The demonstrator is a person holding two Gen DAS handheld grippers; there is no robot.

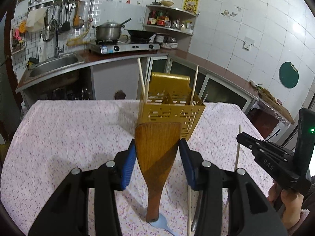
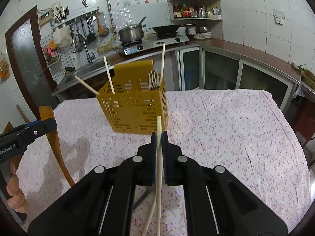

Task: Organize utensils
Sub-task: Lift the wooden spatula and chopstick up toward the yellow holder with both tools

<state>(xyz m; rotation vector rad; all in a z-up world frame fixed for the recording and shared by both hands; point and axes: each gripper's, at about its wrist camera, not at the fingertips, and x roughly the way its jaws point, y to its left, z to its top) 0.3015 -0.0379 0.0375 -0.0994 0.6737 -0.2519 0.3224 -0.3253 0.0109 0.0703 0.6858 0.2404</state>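
Note:
My left gripper (image 1: pixel 157 145) is shut on the broad blade of a wooden spatula (image 1: pixel 155 177), whose handle hangs down toward the cloth. Just beyond it stands a gold perforated utensil caddy (image 1: pixel 171 110) with chopsticks (image 1: pixel 142 78) leaning in it. My right gripper (image 2: pixel 159 135) is shut on a single pale chopstick (image 2: pixel 159 123), held nearly upright in front of the caddy (image 2: pixel 135 108). Forks (image 2: pixel 154 80) stand in the caddy's right compartment. Each gripper shows in the other's view: the right gripper (image 1: pixel 241 137) at the right edge, the left gripper (image 2: pixel 50 123) with the spatula (image 2: pixel 54 143) at the left.
The table wears a pink floral cloth (image 1: pixel 69 133). On it below the grippers lie a loose chopstick (image 1: pixel 189 206), a light blue utensil (image 1: pixel 160 223) and a metal handle (image 1: pixel 196 216). A sink (image 1: pixel 57 64), stove (image 1: pixel 126 47) and counter stand behind the table.

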